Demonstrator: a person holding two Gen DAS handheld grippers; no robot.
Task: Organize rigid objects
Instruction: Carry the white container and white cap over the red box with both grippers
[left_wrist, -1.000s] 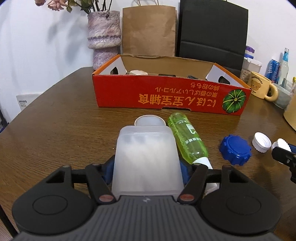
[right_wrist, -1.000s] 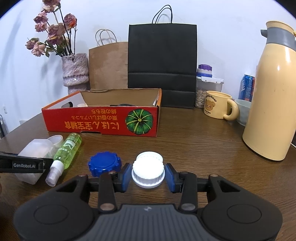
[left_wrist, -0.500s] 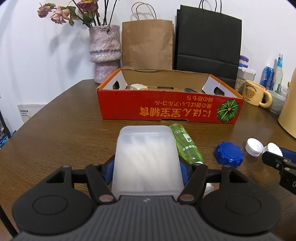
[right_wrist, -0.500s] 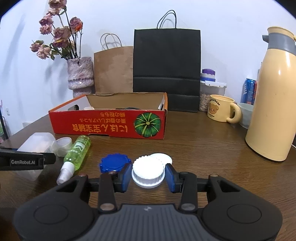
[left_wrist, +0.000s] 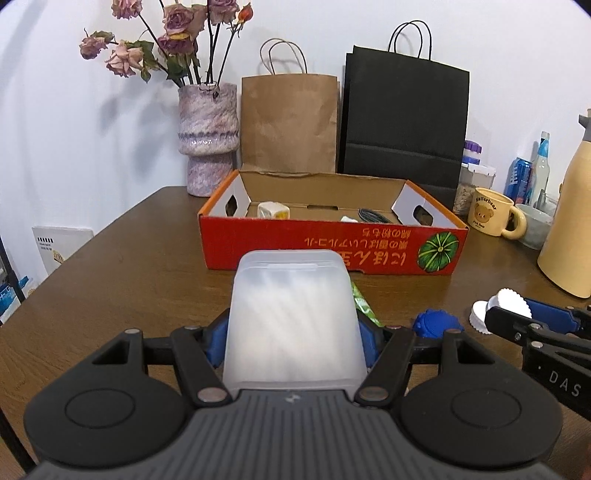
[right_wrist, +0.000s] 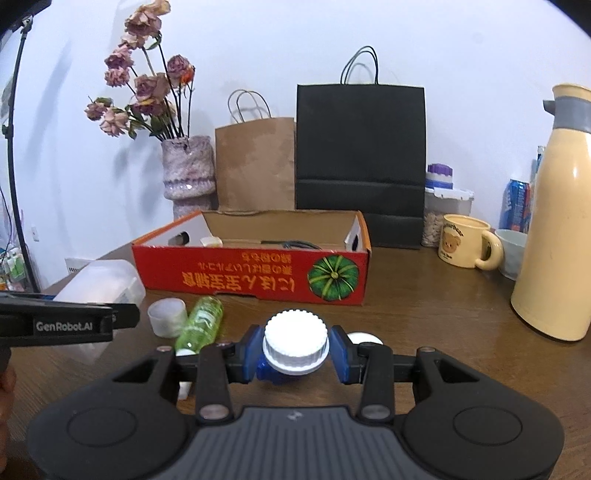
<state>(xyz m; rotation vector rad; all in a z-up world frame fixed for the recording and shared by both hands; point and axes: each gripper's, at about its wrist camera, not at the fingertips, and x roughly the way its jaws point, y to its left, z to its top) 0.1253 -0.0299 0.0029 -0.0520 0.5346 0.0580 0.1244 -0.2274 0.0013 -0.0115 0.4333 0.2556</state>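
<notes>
My left gripper (left_wrist: 291, 336) is shut on a frosted white plastic box (left_wrist: 291, 317) and holds it above the table; the box also shows at the left of the right wrist view (right_wrist: 99, 284). My right gripper (right_wrist: 295, 350) is shut on a white ribbed cap (right_wrist: 295, 343), lifted off the table; it shows in the left wrist view (left_wrist: 511, 301). A red cardboard box (left_wrist: 332, 247) stands open ahead. On the table lie a green spray bottle (right_wrist: 201, 325), a blue cap (left_wrist: 437, 325), a second white cap (right_wrist: 360, 338) and a small translucent cup (right_wrist: 167, 317).
Inside the red box lie a white cube (left_wrist: 273, 211) and a dark cable (left_wrist: 373, 215). Behind stand a vase (left_wrist: 207, 136), a brown bag (left_wrist: 290, 122) and a black bag (left_wrist: 404, 122). At the right are a yellow mug (left_wrist: 491, 216) and a cream thermos (right_wrist: 557, 221).
Both grippers have risen from the table with their loads. The white cap and the frosted box now hang higher, and the red box's inside has come into view.
</notes>
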